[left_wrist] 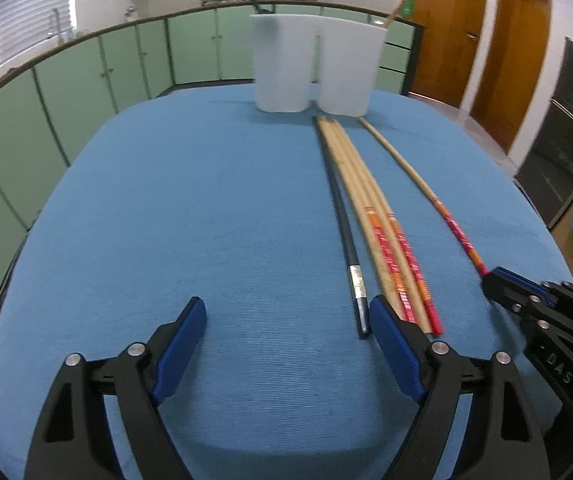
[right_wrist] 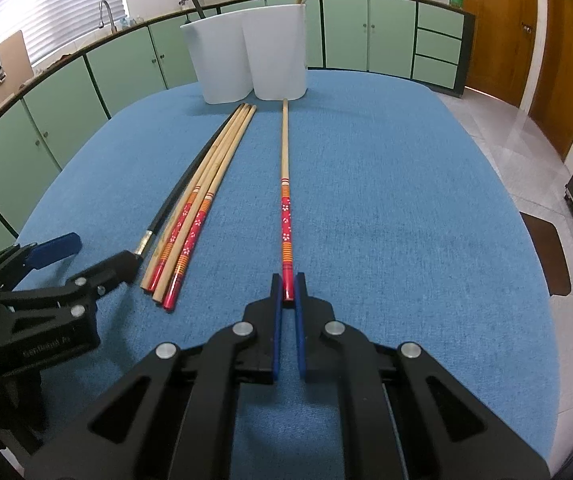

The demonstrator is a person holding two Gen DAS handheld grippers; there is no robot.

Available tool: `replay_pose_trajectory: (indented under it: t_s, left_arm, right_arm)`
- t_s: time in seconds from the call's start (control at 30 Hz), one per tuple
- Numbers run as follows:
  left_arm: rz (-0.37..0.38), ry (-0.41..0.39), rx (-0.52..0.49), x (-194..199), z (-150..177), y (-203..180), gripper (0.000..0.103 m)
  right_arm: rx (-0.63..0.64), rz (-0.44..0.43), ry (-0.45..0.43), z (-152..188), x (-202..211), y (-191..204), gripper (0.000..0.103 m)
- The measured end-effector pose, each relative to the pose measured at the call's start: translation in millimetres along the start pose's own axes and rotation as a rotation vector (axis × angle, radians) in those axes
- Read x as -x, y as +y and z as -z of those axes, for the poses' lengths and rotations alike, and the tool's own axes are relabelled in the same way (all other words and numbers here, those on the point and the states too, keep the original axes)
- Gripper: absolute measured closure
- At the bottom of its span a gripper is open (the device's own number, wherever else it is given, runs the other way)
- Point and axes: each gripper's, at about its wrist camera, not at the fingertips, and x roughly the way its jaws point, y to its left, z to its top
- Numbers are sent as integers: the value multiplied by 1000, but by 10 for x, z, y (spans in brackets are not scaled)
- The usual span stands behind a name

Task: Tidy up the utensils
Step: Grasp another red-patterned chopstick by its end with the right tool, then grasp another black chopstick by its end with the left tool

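The right gripper (right_wrist: 287, 286) pinched the near red end of a lone chopstick (right_wrist: 285, 152), which lay on the blue tablecloth (right_wrist: 406, 200) pointing far toward the white two-part holder (right_wrist: 246, 56). The left gripper (left_wrist: 286, 320) had its fingers spread wide with nothing between them. Just right of it lay a black chopstick (left_wrist: 342, 216) and three bamboo chopsticks (left_wrist: 366, 200).

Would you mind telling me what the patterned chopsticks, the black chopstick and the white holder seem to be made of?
Patterned chopsticks: likely bamboo or pale wood, matte with visible grain, the thick ends painted glossy red with white flowers and orange bands. Black chopstick: dark and smooth, perhaps lacquered wood or plastic, with a shiny silvery band that looks like metal. White holder: probably plastic, plain, slightly translucent and seamless.
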Motion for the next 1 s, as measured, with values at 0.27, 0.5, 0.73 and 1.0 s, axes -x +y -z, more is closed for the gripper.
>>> replay_pose_trajectory:
  t_s: [0.27, 0.5, 0.73, 1.0]
  left_arm:
    - [0, 2, -10, 0, -2, -18, 24]
    - [30, -2, -74, 1, 5, -142, 59]
    - [63, -10, -103, 26, 19, -201, 96]
    - [78, -31, -82, 42, 26, -159, 97]
  right_arm:
    - [4, 2, 1, 5, 4, 5, 97]
    - [-9, -14, 5, 1, -3, -22, 96]
    - [-11, -16, 5, 7, -4, -14, 97]
    - [-22, -33, -1, 14, 16, -46, 98]
